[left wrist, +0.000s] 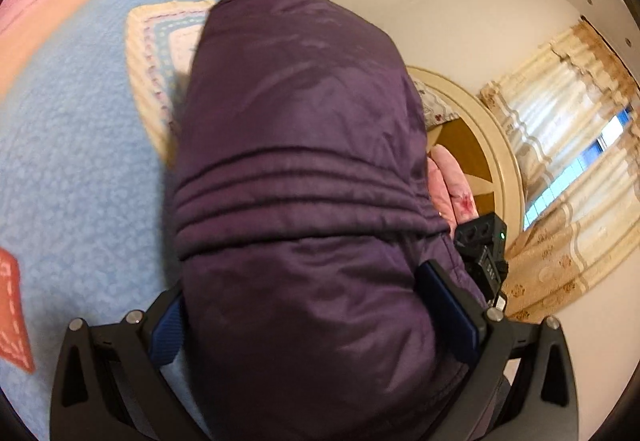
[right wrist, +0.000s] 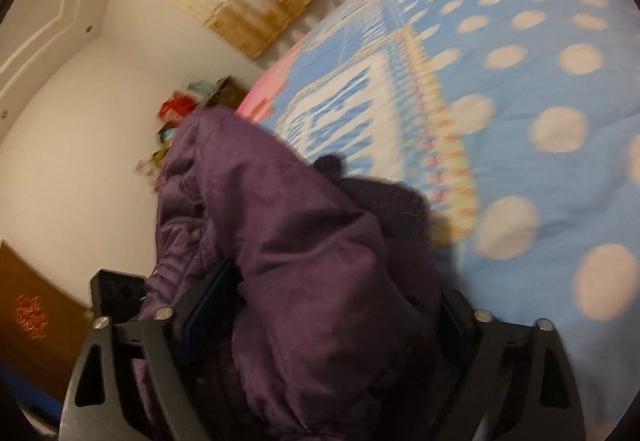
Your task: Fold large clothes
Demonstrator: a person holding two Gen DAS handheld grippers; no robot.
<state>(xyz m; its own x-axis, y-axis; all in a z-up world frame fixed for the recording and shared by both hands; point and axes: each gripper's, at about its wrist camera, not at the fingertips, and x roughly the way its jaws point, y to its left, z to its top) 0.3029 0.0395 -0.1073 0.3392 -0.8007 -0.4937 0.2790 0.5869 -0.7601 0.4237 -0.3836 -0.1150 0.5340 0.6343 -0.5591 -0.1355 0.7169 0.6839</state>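
A padded purple jacket (left wrist: 296, 145) rises in a thick bundle over the light blue blanket (left wrist: 80, 169) on the bed. My left gripper (left wrist: 304, 285) is shut on its lower part, and the cloth fills the whole gap between the blue pads. In the right wrist view the same jacket (right wrist: 304, 241) bulges up between the fingers of my right gripper (right wrist: 334, 281), which is shut wide on a thick fold. Its right finger is partly hidden by the cloth. A hand in pink patterned cloth (left wrist: 452, 189) shows beside the jacket. The dotted blue blanket (right wrist: 520, 81) lies beyond.
A round cream and wood headboard (left wrist: 496, 161) stands behind the jacket, with beige curtains (left wrist: 560, 129) over a window. White walls lie on the left of the right wrist view, with colourful clutter (right wrist: 180, 109) at the bed's far edge and a brown box (right wrist: 32, 313).
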